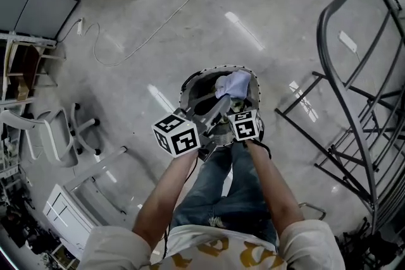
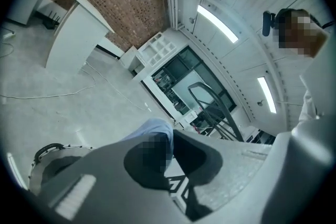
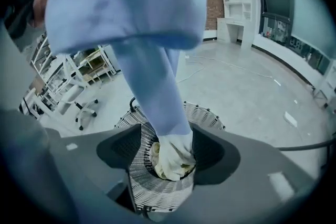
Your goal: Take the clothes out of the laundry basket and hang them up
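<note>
The round mesh laundry basket stands on the floor in front of the person's knees. A light blue garment is lifted above its rim. My left gripper reaches to it and is shut on a fold of the blue cloth. In the right gripper view the blue garment hangs close to the camera. Its sleeve drops between the jaws of my right gripper, which stand open around it. A crumpled cream cloth lies in the basket below.
A grey metal drying rack stands to the right of the basket. A white cable runs across the concrete floor ahead. An office chair and a white cabinet stand at the left.
</note>
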